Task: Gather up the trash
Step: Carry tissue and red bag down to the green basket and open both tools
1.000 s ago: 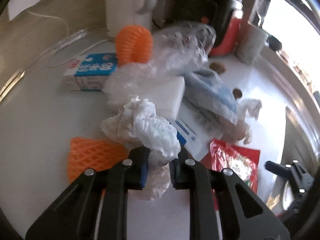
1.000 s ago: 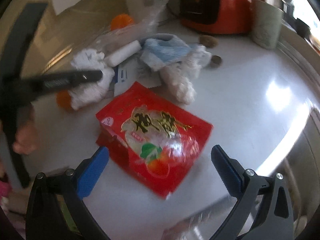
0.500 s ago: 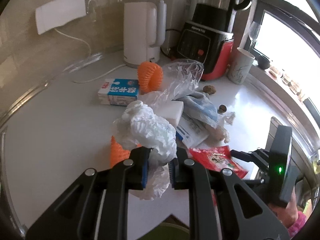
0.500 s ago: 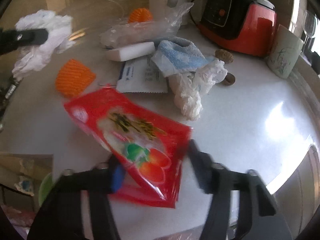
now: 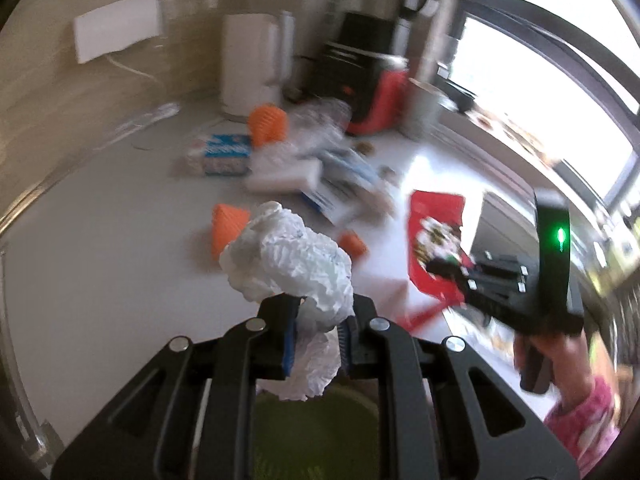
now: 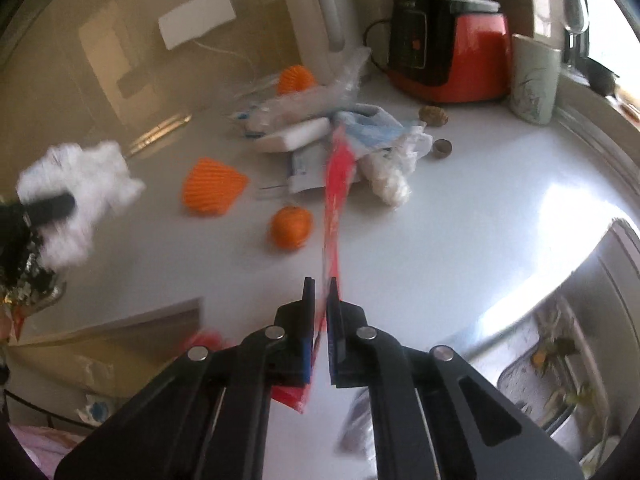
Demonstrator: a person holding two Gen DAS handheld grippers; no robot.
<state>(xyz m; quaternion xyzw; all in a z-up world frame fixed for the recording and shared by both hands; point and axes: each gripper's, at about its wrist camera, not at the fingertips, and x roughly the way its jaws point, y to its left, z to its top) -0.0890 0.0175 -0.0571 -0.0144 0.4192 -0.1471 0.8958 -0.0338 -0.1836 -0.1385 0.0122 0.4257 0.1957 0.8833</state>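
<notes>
My left gripper (image 5: 318, 334) is shut on a crumpled white plastic bag (image 5: 292, 264) and holds it off the white counter, above a green bin (image 5: 316, 432). The bag also shows blurred in the right wrist view (image 6: 80, 188). My right gripper (image 6: 320, 312) is shut on a red snack packet (image 6: 338, 196), lifted edge-on above the counter. The packet shows in the left wrist view (image 5: 434, 236). A trash pile (image 6: 340, 136) lies on the counter: clear plastic, a white block, a blue cloth, papers.
Orange foam nets (image 6: 212, 190) and an orange ball (image 6: 291, 227) lie on the counter (image 6: 500, 208). A milk carton (image 5: 224, 154), white kettle (image 6: 320, 20), red-black appliance (image 6: 444, 48) and mug (image 6: 534, 80) stand at the back. The counter edge runs right.
Both grippers pulled back from the pile. The left carried the white bag up over the green bin. The right closed on the red packet and lifted it off the counter.
</notes>
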